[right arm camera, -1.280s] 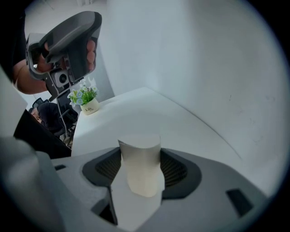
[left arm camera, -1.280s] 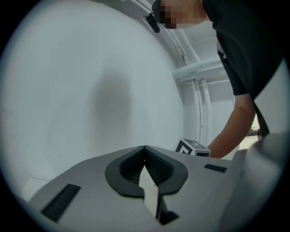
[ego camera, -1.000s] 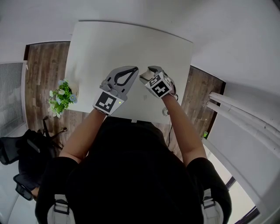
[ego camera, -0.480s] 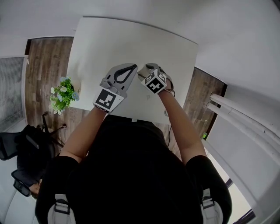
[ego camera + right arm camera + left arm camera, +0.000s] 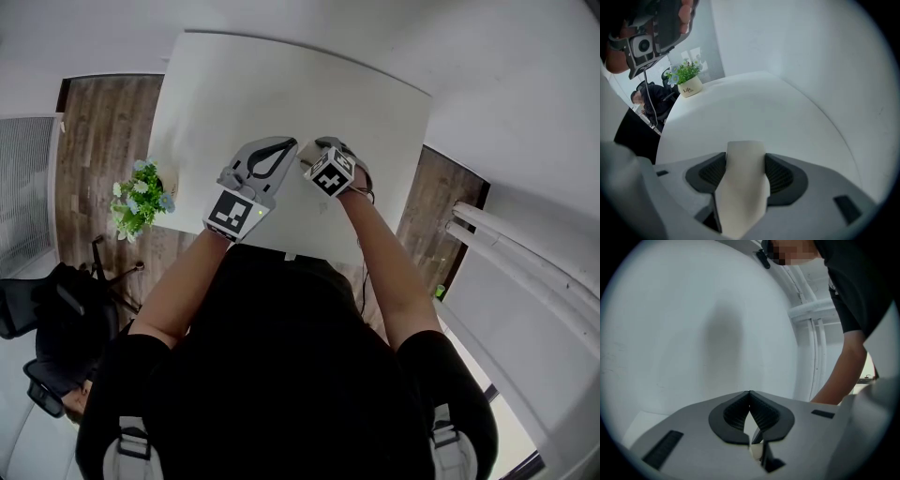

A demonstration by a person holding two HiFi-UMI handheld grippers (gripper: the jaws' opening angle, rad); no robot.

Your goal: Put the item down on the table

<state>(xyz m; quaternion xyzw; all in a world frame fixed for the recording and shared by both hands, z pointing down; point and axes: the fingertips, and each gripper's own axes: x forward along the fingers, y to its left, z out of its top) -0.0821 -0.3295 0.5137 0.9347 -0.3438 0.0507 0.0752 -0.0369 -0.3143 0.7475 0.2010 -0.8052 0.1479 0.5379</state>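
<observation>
Between the jaws of my right gripper (image 5: 746,158) sticks a pale cream, flat-sided item (image 5: 742,187), and the gripper is shut on it. It hangs above the white table (image 5: 754,108). From the head camera, my right gripper (image 5: 307,156) sits over the near middle of the table (image 5: 281,94), and the item is barely visible there. My left gripper (image 5: 289,143) is just to its left, tips almost meeting the right one. In its own view my left gripper (image 5: 750,395) is shut, the ribbed pads touching with nothing between them.
A small potted plant (image 5: 141,200) stands at the table's left edge, and the same plant (image 5: 688,78) shows at the far corner in the right gripper view. A black chair (image 5: 47,323) stands on the wooden floor at the left. White pipes (image 5: 525,244) run along the right.
Both grippers have stayed close together over the table; the right one has shifted and turned slightly. The holds are unchanged.
</observation>
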